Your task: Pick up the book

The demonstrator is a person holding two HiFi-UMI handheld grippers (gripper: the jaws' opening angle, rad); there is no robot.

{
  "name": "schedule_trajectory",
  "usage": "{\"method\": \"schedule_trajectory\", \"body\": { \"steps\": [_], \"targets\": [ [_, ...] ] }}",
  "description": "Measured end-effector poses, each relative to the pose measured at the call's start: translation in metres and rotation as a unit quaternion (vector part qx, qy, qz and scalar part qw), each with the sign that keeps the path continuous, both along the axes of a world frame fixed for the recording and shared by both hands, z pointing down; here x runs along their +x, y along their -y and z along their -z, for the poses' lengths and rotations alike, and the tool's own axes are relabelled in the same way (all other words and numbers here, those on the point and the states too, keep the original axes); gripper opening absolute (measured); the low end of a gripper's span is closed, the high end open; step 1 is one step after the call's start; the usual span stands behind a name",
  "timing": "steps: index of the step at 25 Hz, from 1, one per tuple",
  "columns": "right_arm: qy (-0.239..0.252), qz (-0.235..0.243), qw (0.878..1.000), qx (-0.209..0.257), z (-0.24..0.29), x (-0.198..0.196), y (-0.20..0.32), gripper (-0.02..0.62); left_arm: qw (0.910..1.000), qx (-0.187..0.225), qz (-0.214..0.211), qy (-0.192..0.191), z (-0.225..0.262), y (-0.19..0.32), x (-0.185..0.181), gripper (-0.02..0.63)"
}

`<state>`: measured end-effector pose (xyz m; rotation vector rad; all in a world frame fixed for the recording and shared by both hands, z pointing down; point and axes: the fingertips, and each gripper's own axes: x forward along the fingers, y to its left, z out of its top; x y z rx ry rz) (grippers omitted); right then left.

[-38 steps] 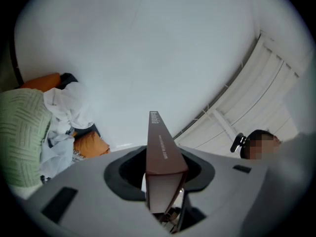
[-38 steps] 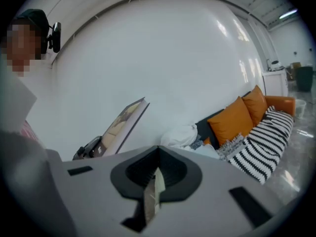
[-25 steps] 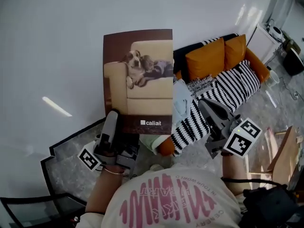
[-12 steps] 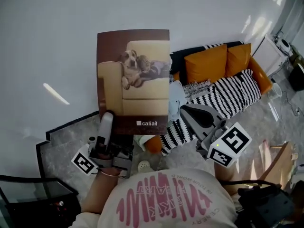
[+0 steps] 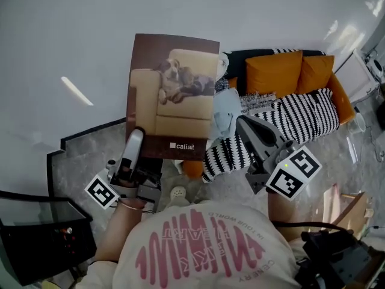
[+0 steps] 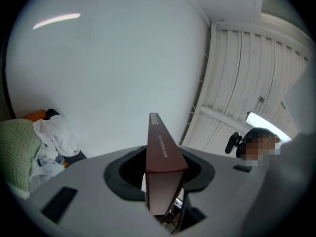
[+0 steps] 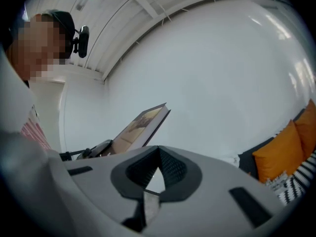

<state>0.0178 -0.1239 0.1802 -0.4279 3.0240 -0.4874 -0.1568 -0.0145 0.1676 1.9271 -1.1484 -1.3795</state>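
The book (image 5: pixel 174 95) has a brown cover with a dog on a cream sofa, and it is held upright in the air in front of a white wall. My left gripper (image 5: pixel 135 141) is shut on its lower left corner. In the left gripper view the brown spine (image 6: pixel 157 132) stands edge-on between the jaws of the left gripper (image 6: pixel 161 168). My right gripper (image 5: pixel 251 129) hovers to the right of the book, apart from it, with its jaws closed together on nothing. The right gripper view shows the tilted book (image 7: pixel 140 125) beyond the right gripper (image 7: pixel 158 149).
A dark sofa with orange cushions (image 5: pixel 274 74) and a black-and-white striped throw (image 5: pixel 289 122) stands at the right, with pale blue cloth (image 5: pixel 225 116) on it. A black cabinet (image 5: pixel 36 233) is at the lower left. Grey stone floor (image 5: pixel 84 155) lies below.
The book has tilted a little, its top now leaning to the right, still in my left gripper's hold. The right gripper has shifted slightly beside it and stays closed.
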Motion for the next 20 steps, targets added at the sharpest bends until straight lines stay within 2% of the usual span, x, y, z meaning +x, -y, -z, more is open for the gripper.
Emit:
{"method": "schedule_trajectory", "body": {
  "steps": [4,12,20],
  "targets": [
    [0.0,0.006,1.0,-0.007,-0.005,-0.004,-0.002,0.009,1.0,0.002,0.008,0.002,-0.002,-0.006,-0.002,0.153],
    [-0.024,-0.001,0.999,0.023,-0.008,-0.001,-0.004,0.009,0.9999,0.005,0.012,-0.003,-0.003,-0.009,0.0,0.153],
    [-0.024,-0.005,1.0,0.014,-0.012,-0.002,-0.003,0.009,0.9999,0.005,0.004,-0.008,-0.005,-0.008,0.0,0.153]
  ]
}}
